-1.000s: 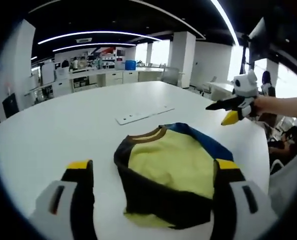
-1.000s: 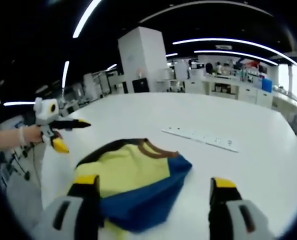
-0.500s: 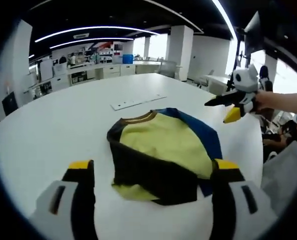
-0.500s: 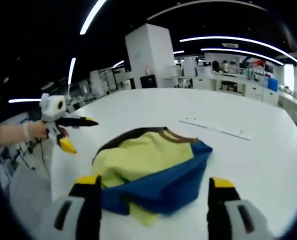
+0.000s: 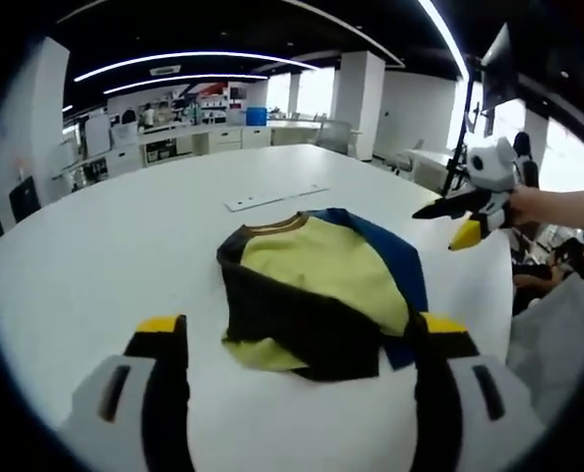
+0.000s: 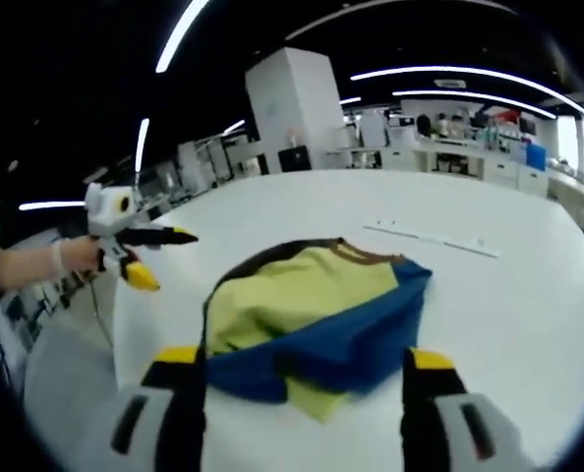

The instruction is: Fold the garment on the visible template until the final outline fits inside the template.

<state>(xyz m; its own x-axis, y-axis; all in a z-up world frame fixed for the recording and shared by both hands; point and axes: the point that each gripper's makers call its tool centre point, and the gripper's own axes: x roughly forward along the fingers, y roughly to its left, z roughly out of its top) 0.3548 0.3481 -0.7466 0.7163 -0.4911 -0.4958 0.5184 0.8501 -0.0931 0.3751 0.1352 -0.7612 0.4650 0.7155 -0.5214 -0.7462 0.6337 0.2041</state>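
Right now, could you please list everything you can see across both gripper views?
garment: one, yellow with black and blue sleeves and a brown collar, folded in a loose bundle on the table, ahead of both grippers.
table: one, white, large and rounded, under the garment.
strip: one, white, long and flat, on the table beyond the garment.
counters and shelving: white, along the far wall of the room.
left gripper: one, black jaws with yellow tips, open, held above the near table edge.
right gripper: one, same colours, open, near the blue sleeve.
hand: one, holding the right gripper at the right of the left gripper view.
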